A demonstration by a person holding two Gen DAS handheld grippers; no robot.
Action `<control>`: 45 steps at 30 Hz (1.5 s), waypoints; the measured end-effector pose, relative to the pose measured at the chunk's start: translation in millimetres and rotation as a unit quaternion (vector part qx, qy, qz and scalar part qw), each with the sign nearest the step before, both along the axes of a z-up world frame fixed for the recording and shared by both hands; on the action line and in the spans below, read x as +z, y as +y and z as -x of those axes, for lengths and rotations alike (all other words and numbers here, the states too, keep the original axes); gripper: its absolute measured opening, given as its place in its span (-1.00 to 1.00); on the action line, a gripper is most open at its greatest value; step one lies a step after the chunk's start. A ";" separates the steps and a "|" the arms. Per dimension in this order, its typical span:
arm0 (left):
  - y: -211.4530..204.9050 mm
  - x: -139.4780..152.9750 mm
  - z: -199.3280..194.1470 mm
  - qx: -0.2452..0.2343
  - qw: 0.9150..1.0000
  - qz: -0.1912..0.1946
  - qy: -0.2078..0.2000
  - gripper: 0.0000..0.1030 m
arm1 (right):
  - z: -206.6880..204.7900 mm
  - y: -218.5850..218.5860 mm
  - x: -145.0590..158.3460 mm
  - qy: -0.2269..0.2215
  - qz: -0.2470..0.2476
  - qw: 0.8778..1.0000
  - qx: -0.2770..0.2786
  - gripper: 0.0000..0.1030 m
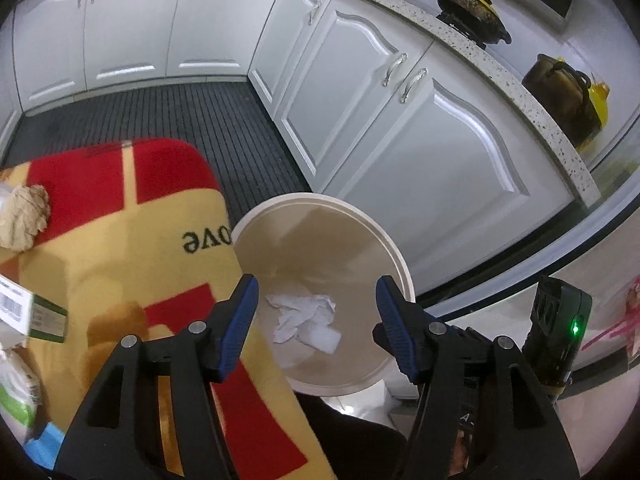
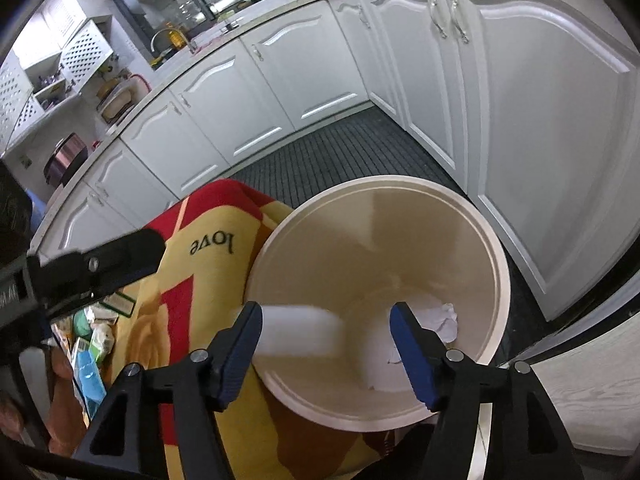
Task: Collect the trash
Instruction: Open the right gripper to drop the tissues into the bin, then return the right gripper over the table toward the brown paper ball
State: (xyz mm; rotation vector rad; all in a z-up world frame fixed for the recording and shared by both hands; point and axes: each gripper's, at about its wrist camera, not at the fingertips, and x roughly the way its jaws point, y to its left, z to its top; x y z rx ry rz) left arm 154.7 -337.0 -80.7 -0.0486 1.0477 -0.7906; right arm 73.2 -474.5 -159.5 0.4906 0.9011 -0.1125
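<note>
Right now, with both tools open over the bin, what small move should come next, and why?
Probably swing the left tool back over the blanket toward the crumpled brown paper: its jaws are empty, white paper already lies in the bin, and that wad remains outside.

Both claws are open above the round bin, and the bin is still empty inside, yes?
Not quite. Both the left claw and right claw are open above the bin, but it is not empty: the left wrist view shows crumpled white paper at its bottom.

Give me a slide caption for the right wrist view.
Open right hand-held gripper above the beige trash bin, a blurred white object between its fingers, crumpled paper inside.
</note>
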 end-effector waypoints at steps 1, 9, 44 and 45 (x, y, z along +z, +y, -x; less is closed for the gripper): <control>1.2 3.5 2.5 0.003 1.000 -0.006 -0.010 0.16 | 0.2 0.4 0.3 0.000 0.001 1.000 0.000 0.25; 32.5 33.2 24.5 0.044 0.992 -0.064 -0.098 0.16 | 5.1 19.6 14.3 -0.012 0.012 1.000 0.003 0.25; 289.2 52.9 68.4 0.262 0.939 -0.086 -0.204 0.17 | 16.9 211.6 91.8 -0.133 0.127 0.975 0.125 0.65; 295.7 51.4 69.6 0.264 0.938 -0.092 -0.206 0.17 | 15.5 216.1 91.3 -0.132 0.132 0.974 0.130 0.65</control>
